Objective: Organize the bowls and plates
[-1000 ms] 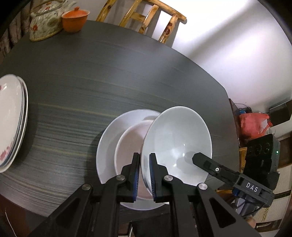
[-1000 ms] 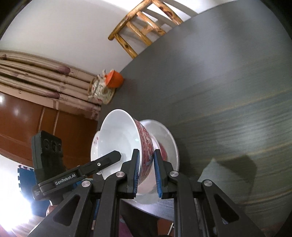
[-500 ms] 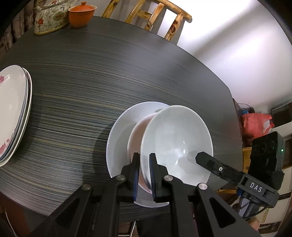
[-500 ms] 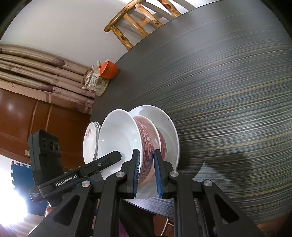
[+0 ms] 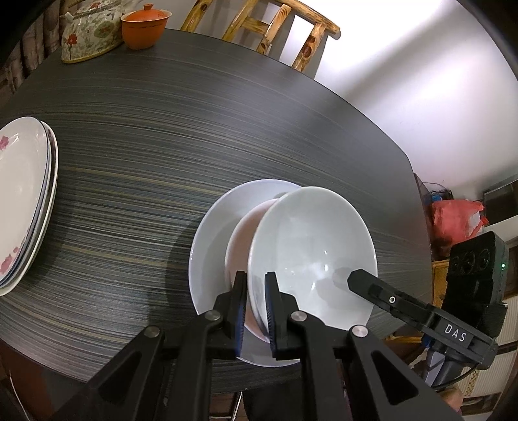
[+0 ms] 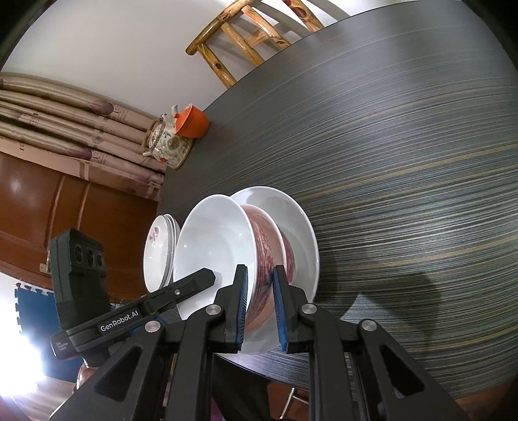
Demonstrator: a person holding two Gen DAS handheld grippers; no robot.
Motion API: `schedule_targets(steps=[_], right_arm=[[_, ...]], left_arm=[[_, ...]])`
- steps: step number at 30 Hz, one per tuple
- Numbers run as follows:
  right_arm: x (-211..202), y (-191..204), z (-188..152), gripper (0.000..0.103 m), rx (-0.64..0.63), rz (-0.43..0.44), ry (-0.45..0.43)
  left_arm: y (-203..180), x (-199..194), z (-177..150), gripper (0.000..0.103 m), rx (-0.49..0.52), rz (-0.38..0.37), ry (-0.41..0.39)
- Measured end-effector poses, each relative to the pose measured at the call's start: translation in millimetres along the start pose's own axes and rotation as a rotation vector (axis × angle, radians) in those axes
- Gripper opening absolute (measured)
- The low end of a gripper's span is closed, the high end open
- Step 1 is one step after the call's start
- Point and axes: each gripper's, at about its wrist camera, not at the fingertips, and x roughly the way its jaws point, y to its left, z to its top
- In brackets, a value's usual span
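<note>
A white bowl [image 5: 310, 256] with a red-patterned outside [image 6: 268, 246] sits on a white plate [image 5: 213, 233] near the table's front edge. My left gripper [image 5: 255, 288] is shut on the bowl's near rim. My right gripper [image 6: 260, 285] grips the opposite rim, one finger inside and one outside; the plate shows behind the bowl in the right wrist view [image 6: 301, 226]. Each gripper appears in the other's view, my right gripper at the bowl's right rim [image 5: 349, 277], my left at its left [image 6: 210, 275]. A stack of flowered plates [image 5: 22, 200] lies at the table's left edge.
A flowered teapot [image 5: 90, 29] and an orange lidded cup [image 5: 145, 24] stand at the table's far left corner. A wooden chair [image 5: 262, 29] stands behind the dark round table [image 5: 194, 113]. A red bag [image 5: 456, 220] lies on the floor to the right.
Both grippers and the bowl have come down towards the plate, and the bowl has levelled out over it. Both grips on the rim are unchanged.
</note>
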Motion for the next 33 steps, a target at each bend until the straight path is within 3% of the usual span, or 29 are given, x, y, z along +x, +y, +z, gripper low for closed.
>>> schedule_targets(steps=[28,33], right_arm=[[4.2,2.0,-0.6,0.018,0.006,-0.018,0.0],[3.7,2.1,-0.5,0.018,0.005,-0.019,0.0]], left_arm=[[-12.0,-10.5,0.0,0.02,0.032,0.044,0.013],[-11.1,-17.4,0.0,0.026,0.036,0.052,-0.002]])
